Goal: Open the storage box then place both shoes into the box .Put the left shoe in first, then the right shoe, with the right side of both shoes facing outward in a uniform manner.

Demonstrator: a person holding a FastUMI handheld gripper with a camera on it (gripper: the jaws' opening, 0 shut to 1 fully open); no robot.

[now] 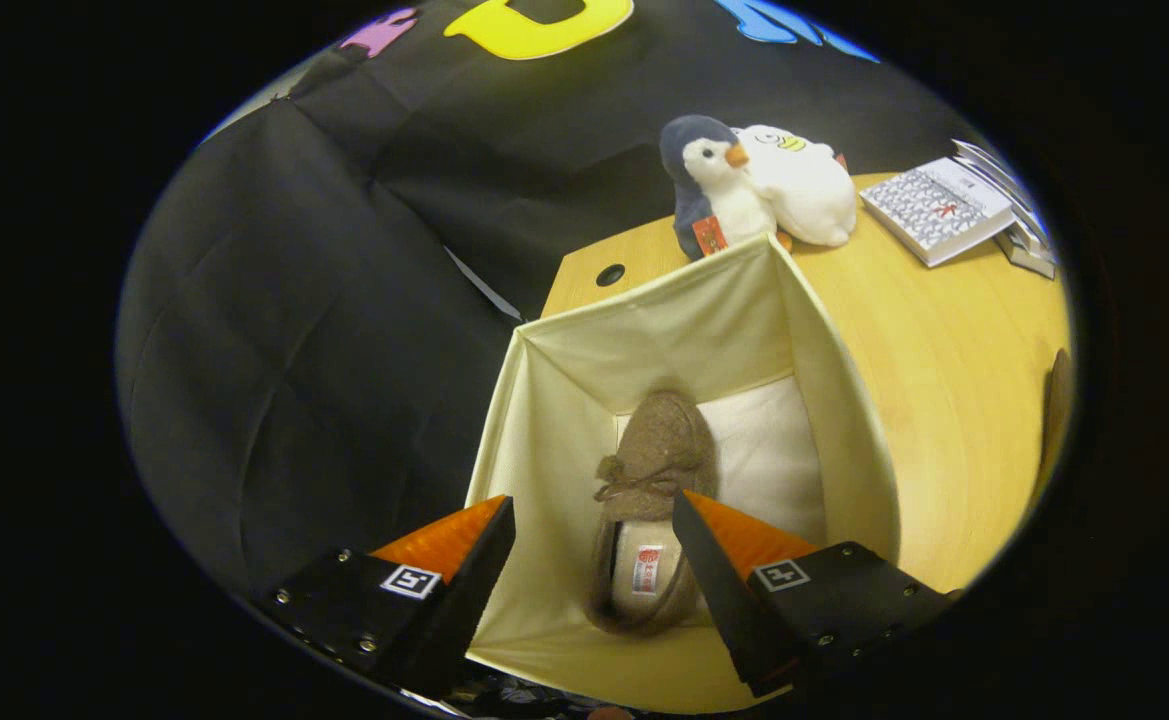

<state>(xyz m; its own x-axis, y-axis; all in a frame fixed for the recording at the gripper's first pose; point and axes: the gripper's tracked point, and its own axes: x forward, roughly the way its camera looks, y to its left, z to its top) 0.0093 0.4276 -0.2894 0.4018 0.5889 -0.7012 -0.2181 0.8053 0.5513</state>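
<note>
The gripper (594,520) hung above the open storage box (844,400), looking down into it, and its jaws stood released with a wide gap between them, grasping nothing. The box was a cream fabric one with soft upright walls, standing on the pale wooden surface (944,340) close to its edge, where the black cloth wall of the booth fell away beside it.

One shoe (649,480) lay inside on the box's white floor. It was a brown, fuzzy slipper-like shoe with a small bow of lace across its top, and it sat seen through the gap between the two fingers, its toe pointing away from them and its heel nearest. A light insole with a small label showed in its opening. It rested toward the left of the box's floor, leaving a bare white stretch on its other side. Whether it was the left or the right shoe could not be told.

Beyond the box, touching or just behind its far corner, stood a plush penguin (709,180), with a white plush toy (804,185) pressed against it. Farther along the surface lay a patterned book (934,210), and next to that a small stack of other books (1029,240).
</note>
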